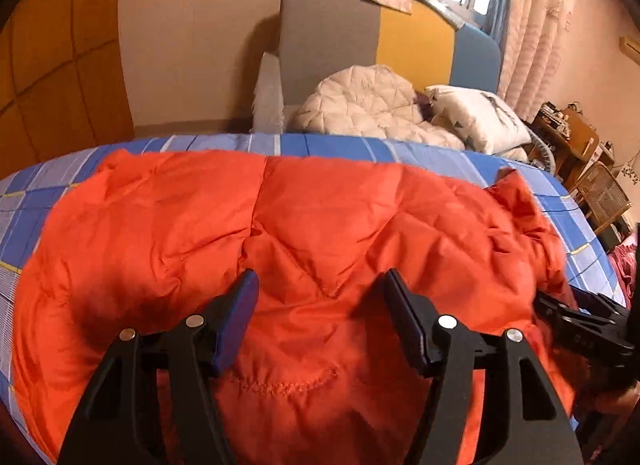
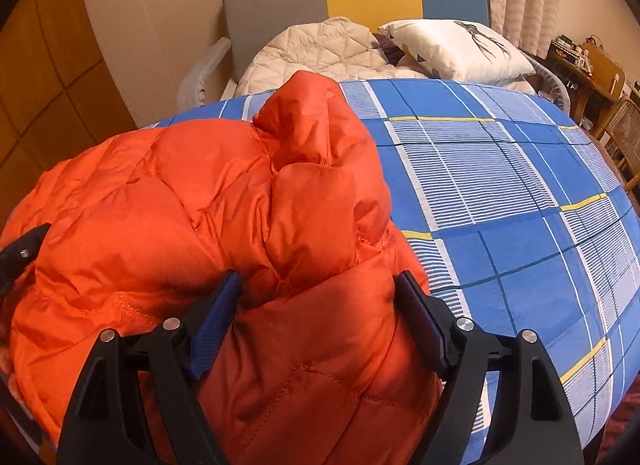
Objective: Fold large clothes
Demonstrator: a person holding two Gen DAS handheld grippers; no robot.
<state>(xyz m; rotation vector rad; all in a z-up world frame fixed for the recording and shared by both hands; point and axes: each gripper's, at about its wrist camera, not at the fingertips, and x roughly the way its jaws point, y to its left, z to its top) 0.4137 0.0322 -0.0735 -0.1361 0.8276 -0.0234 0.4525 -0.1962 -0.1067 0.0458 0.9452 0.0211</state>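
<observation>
An orange quilted puffer jacket point(image 1: 240, 217) lies spread across the blue checked bed sheet point(image 1: 340, 145). My left gripper point(image 1: 320, 277) stands open just over the jacket's middle, its fingers apart and nothing pinched between them. In the right wrist view the jacket point(image 2: 200, 193) is bunched, with a sleeve or hood piled on top. My right gripper point(image 2: 320, 285) is open around a puffy fold at the jacket's right edge; the fold fills the gap between its jaws. The right gripper point(image 1: 580, 317) also shows at the jacket's right edge, and the left gripper's finger point(image 2: 20, 253) at the far left.
Bare sheet point(image 2: 500, 185) stretches to the right of the jacket. Beyond the bed are a cream quilted blanket point(image 1: 360, 105), a white pillow point(image 1: 480, 117) and a grey, yellow and blue headboard point(image 1: 360, 33). Wooden furniture point(image 1: 576, 145) and a wicker chair stand at the right.
</observation>
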